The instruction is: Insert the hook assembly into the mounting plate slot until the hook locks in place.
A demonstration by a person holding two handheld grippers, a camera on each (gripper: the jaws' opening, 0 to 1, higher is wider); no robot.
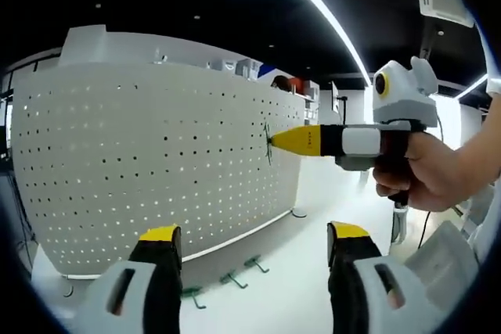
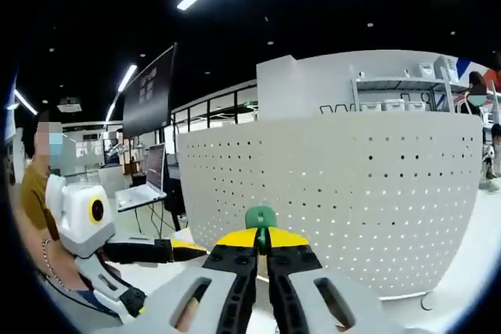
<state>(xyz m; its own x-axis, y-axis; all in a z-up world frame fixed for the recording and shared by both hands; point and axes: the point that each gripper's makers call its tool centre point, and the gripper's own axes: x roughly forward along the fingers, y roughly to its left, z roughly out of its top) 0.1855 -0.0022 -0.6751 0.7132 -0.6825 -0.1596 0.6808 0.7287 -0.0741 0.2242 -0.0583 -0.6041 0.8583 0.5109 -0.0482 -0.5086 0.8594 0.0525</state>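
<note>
A white perforated mounting plate stands upright on the table. In the left gripper view my right gripper comes in from the right, held in a hand, shut on a small green hook that it holds against the plate's face. My left gripper is open below, with nothing between its yellow-tipped jaws. In the right gripper view the right gripper grips the green hook just in front of the plate. The left gripper shows low on the left, back from the plate.
Three spare green hooks lie on the white table at the plate's foot. A person is at the left, beside a desk with a laptop. Shelving with bins stands behind the plate.
</note>
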